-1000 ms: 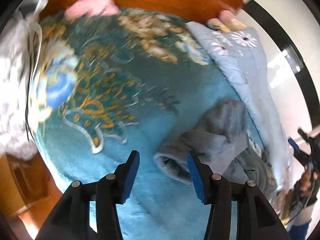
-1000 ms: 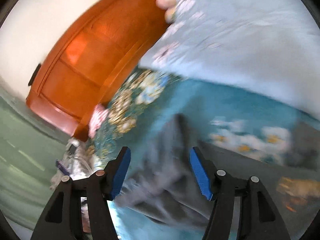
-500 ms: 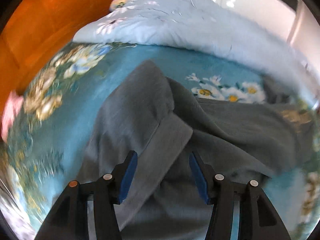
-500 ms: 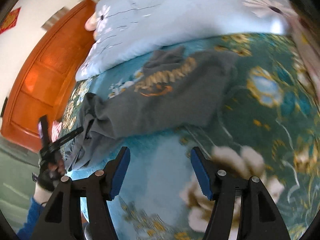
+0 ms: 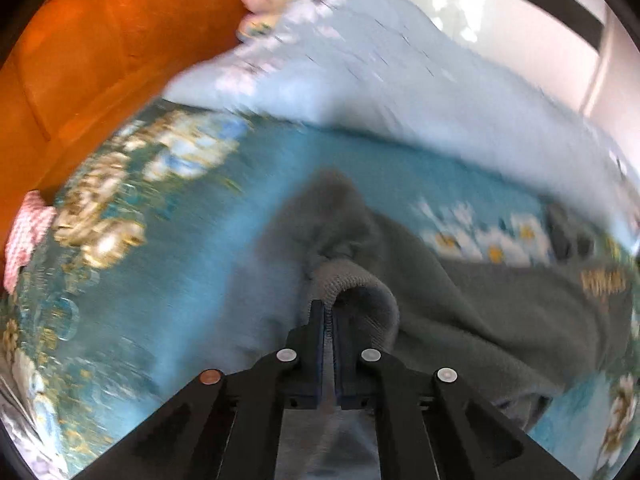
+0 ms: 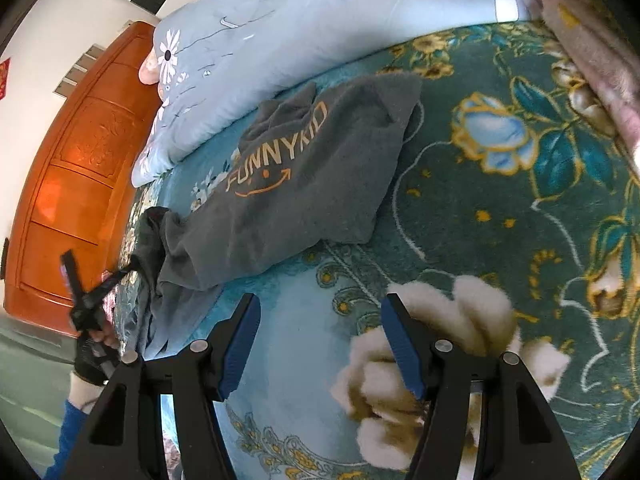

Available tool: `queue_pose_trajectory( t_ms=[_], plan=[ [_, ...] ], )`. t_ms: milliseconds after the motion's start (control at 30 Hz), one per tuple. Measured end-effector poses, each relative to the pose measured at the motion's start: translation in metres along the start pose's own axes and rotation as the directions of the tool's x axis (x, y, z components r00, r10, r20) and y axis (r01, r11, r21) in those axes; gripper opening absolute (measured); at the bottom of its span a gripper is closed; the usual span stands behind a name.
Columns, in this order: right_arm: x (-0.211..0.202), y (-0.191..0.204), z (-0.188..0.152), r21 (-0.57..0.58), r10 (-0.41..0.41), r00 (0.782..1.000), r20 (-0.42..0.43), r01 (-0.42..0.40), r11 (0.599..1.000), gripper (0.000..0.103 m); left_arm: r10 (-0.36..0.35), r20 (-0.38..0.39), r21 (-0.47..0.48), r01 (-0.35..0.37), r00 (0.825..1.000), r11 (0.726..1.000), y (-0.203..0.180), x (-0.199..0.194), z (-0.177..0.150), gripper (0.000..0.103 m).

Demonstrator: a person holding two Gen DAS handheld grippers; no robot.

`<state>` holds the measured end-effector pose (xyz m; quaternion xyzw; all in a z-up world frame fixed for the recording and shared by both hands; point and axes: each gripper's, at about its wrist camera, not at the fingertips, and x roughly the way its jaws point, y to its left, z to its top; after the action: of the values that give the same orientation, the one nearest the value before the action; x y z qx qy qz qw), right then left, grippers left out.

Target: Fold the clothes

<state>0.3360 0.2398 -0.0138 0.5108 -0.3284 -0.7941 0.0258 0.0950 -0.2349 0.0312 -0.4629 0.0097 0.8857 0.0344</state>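
A dark grey sweatshirt (image 6: 304, 184) with orange lettering lies crumpled on the teal floral blanket (image 6: 500, 248), one sleeve trailing to the left. In the left wrist view my left gripper (image 5: 328, 308) has its jaws closing tight on a ribbed cuff (image 5: 356, 280) of the sweatshirt (image 5: 500, 312), and the knit edge is pinched between the pads. The right wrist view shows that gripper (image 6: 134, 268) in a gloved hand (image 6: 90, 356) at the sleeve end. My right gripper (image 6: 320, 304) stands open over bare blanket, nearer than the sweatshirt, with nothing between its fingers.
A pale blue flowered quilt (image 6: 320, 20) is heaped along the far side of the bed. The orange wooden headboard (image 6: 80, 168) rises on the left. A pink cloth (image 5: 28, 232) lies at the headboard's foot, and a pinkish blanket (image 6: 592, 60) sits at the upper right.
My left gripper swung over the sweatshirt and shut on its ribbed cuff. The right gripper swung away from the sleeve to the blanket in front of the sweatshirt, still open.
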Motion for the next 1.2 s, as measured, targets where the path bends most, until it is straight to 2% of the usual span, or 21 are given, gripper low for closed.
queue_pose_trajectory(
  t_ms=[100,167,300,400,500,600,667,733,900,933,967,1000,1033,1133,1200],
  plan=[
    [0.005,-0.002,0.000,0.007,-0.008,1.000,-0.002,0.008,1.000,0.064,0.096,0.038,-0.071,-0.093,0.995,0.993,0.047,-0.012,0.023,0.004],
    [0.006,-0.004,0.000,0.016,-0.013,1.000,0.004,0.013,1.000,0.064,0.151,0.035,-0.132,-0.145,0.988,0.981,0.081,-0.014,0.037,0.004],
    [0.008,-0.007,0.003,0.038,-0.021,1.000,0.019,0.020,0.999,0.064,0.216,-0.021,-0.236,-0.215,0.976,0.948,0.132,0.000,0.044,0.004],
    [0.009,-0.009,0.006,0.059,-0.022,0.999,0.037,0.020,0.998,0.064,0.222,-0.081,-0.292,-0.237,0.972,0.927,0.157,0.016,0.034,0.005],
    [0.011,-0.011,0.011,0.078,-0.027,0.998,0.058,0.023,0.997,0.064,0.165,-0.108,-0.346,-0.192,0.980,0.918,0.169,0.024,0.017,0.008],
    [0.017,-0.014,0.017,0.107,-0.013,0.997,0.073,0.005,0.994,0.064,0.031,-0.101,-0.415,-0.070,0.994,0.907,0.174,0.024,0.000,0.008],
    [0.022,-0.017,0.023,0.140,-0.002,0.996,0.085,-0.010,0.990,0.064,-0.053,-0.079,-0.461,0.011,0.995,0.887,0.176,0.017,-0.012,0.014],
    [0.030,-0.022,0.028,0.182,0.014,0.995,0.097,-0.032,0.983,0.064,-0.105,-0.044,-0.495,0.070,0.993,0.866,0.174,0.006,-0.024,0.035],
    [0.048,-0.030,0.037,0.282,0.019,0.994,0.107,-0.048,0.958,0.063,-0.200,0.078,-0.568,0.208,0.977,0.796,0.169,-0.034,-0.062,0.056],
    [0.051,-0.031,0.039,0.302,0.026,0.993,0.112,-0.059,0.951,0.053,-0.209,0.094,-0.571,0.225,0.973,0.790,0.169,-0.041,-0.069,0.058],
    [0.054,-0.031,0.041,0.314,0.026,0.993,0.112,-0.060,0.948,0.042,-0.208,0.097,-0.563,0.226,0.973,0.795,0.167,-0.046,-0.075,0.059],
    [0.056,-0.028,0.044,0.317,0.023,0.994,0.107,-0.056,0.947,0.025,-0.203,0.096,-0.553,0.222,0.974,0.803,0.165,-0.051,-0.081,0.059],
    [0.058,-0.025,0.047,0.320,0.019,0.995,0.101,-0.051,0.946,0.016,-0.188,0.091,-0.541,0.207,0.978,0.815,0.163,-0.056,-0.087,0.060],
    [0.053,-0.003,0.067,0.261,0.025,0.992,0.126,-0.058,0.964,0.012,-0.141,0.079,-0.517,0.161,0.987,0.841,0.159,-0.067,-0.108,0.061],
    [0.045,0.021,0.090,0.194,0.031,0.987,0.157,-0.062,0.979,0.012,-0.138,0.076,-0.525,0.157,0.988,0.836,0.160,-0.070,-0.120,0.062]
  ],
)
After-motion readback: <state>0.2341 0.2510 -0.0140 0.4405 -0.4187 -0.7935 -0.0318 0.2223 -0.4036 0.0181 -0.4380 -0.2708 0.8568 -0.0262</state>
